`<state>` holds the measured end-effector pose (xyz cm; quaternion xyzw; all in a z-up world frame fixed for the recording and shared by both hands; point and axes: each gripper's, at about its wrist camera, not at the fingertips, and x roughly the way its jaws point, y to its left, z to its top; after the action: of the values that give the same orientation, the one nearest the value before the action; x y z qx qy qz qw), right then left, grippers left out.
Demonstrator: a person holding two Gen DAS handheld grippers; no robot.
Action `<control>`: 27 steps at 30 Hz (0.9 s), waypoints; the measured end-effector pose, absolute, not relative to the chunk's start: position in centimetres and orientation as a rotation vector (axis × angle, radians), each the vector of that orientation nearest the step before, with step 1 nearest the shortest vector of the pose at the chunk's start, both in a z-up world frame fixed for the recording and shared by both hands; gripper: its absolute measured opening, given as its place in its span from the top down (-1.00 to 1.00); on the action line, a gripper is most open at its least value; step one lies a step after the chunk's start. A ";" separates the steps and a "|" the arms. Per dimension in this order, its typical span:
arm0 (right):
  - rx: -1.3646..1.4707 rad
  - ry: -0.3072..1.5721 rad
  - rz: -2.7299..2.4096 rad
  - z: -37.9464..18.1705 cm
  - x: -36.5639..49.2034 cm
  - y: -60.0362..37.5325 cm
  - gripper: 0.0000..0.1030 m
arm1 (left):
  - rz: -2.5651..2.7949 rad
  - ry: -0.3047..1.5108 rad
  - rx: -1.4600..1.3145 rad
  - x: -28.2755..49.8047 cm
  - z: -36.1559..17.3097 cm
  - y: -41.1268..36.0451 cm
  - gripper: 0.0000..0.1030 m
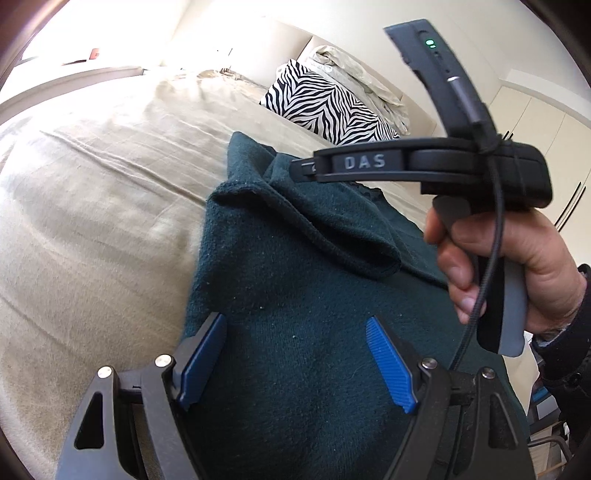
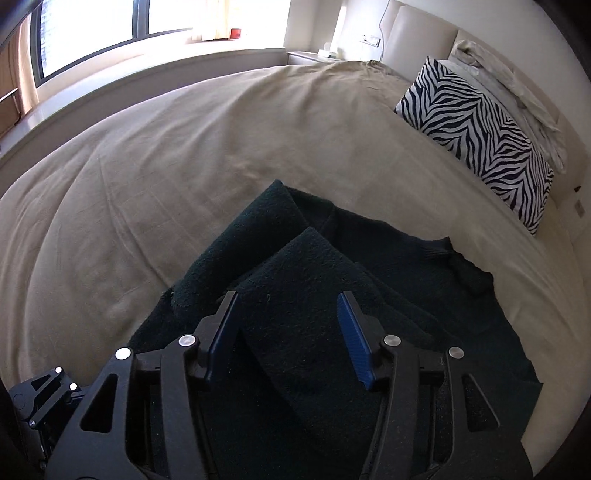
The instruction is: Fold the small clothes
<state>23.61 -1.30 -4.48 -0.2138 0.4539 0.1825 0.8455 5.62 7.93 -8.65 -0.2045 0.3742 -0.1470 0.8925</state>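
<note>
A dark green knit garment [image 1: 303, 295] lies on the beige bed cover [image 1: 92, 206], with a sleeve folded across its body. My left gripper [image 1: 295, 325] is open, hovering over the garment's lower part with nothing between its blue pads. The right gripper's body [image 1: 424, 166] and the hand holding it show at the right of the left wrist view. In the right wrist view the garment [image 2: 406, 266] lies below my right gripper [image 2: 288, 299], which is open and empty over a folded sleeve [image 2: 295, 266].
A zebra-print pillow [image 2: 480, 133] and crumpled pale bedding [image 2: 517, 88] lie at the head of the bed. A window [image 2: 92, 33] and sill run along the far side. The beige cover [image 2: 166, 166] spreads wide to the left.
</note>
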 end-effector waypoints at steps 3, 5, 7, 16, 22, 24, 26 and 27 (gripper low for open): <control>-0.466 1.011 0.399 -6.0 24.6 -0.4 0.02 | -0.312 0.772 -0.434 5.4 -8.6 8.1 -0.55; -0.468 1.020 0.408 -6.5 24.7 0.1 0.02 | -0.316 0.770 -0.439 5.4 -8.6 8.2 -0.55; -0.473 1.035 0.416 -6.9 24.7 0.6 0.02 | -0.316 0.768 -0.439 5.2 -8.6 8.3 -0.55; -0.557 1.045 0.403 -7.8 24.4 2.1 0.02 | -0.317 0.767 -0.437 5.0 -8.5 8.3 -0.55; -0.548 1.047 0.399 -7.8 25.0 2.2 0.69 | -0.319 0.769 -0.437 5.3 -8.5 8.3 -0.55; -0.507 1.024 0.400 -6.7 25.0 1.7 0.85 | -0.320 0.769 -0.437 5.3 -8.5 8.2 -0.56; -0.456 0.984 0.388 -4.9 24.8 0.7 0.87 | -0.319 0.769 -0.437 5.3 -8.5 8.2 -0.55; -0.418 0.960 0.378 -3.6 24.8 -0.1 0.88 | -0.320 0.769 -0.438 5.3 -8.5 8.3 -0.55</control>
<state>24.80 -0.15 -3.63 -0.1985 0.4554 0.1793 0.8492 5.28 8.26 -8.50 -0.2112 0.3704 -0.1543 0.8913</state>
